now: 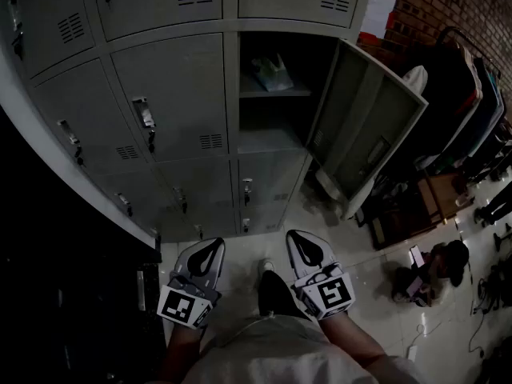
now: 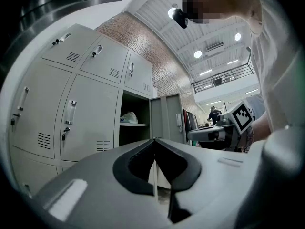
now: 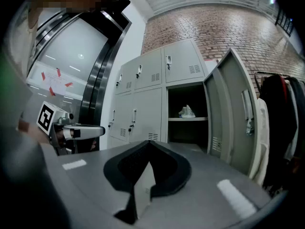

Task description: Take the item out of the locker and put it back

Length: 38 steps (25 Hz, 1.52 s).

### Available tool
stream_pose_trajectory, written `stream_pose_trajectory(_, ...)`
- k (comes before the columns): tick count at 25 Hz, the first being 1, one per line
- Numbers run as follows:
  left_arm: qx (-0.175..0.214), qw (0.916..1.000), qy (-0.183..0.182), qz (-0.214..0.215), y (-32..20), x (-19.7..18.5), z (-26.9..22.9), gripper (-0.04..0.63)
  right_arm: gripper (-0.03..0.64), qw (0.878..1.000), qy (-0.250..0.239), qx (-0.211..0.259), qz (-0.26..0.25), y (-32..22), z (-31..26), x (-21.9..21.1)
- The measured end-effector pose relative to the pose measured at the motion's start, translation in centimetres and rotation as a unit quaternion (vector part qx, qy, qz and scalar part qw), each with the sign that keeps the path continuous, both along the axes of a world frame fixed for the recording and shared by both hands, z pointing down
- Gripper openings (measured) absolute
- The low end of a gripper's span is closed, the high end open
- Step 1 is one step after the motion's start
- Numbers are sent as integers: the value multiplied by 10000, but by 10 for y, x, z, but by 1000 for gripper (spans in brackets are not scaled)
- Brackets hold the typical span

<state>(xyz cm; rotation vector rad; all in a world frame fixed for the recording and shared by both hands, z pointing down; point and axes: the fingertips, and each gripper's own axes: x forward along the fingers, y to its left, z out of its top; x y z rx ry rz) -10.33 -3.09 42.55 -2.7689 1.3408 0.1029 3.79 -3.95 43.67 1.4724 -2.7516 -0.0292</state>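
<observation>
The item, a small whitish plastic bag [image 1: 272, 74], lies on the shelf inside the open locker [image 1: 268, 138]. It also shows as the bag [image 2: 129, 118] in the left gripper view and the bag [image 3: 187, 111] in the right gripper view. Both grippers hang low in front of the person, well short of the locker. My left gripper [image 1: 213, 245] is shut and holds nothing, its jaws meeting at the tip [image 2: 153, 140]. My right gripper [image 1: 294, 236] is also shut and holds nothing, jaws together [image 3: 148, 142]. Each gripper sees the other beside it.
The locker door [image 1: 364, 126] stands swung out to the right. Closed grey lockers [image 1: 172, 94] fill the left and the row below. A rack of dark clothes [image 1: 472, 94] stands at the right. A person [image 1: 436, 270] sits low on the floor among bags and cables.
</observation>
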Motion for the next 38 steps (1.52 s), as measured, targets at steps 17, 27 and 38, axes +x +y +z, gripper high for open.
stream_pose_trajectory(17, 510, 9984, -248, -84, -202, 55, -26, 2, -2, 9990, 20, 251, -359, -215, -21, 39)
stream_pose_trajectory(27, 382, 9987, -200, 262, -248, 63, -45, 2, -2, 9979, 10, 640, -120, -276, -63, 28)
stream_pose_trajectory(38, 469, 9958, -273, 734, -245, 45, -53, 2, 317, 9911, 335, 1146, 585, -356, -136, 7)
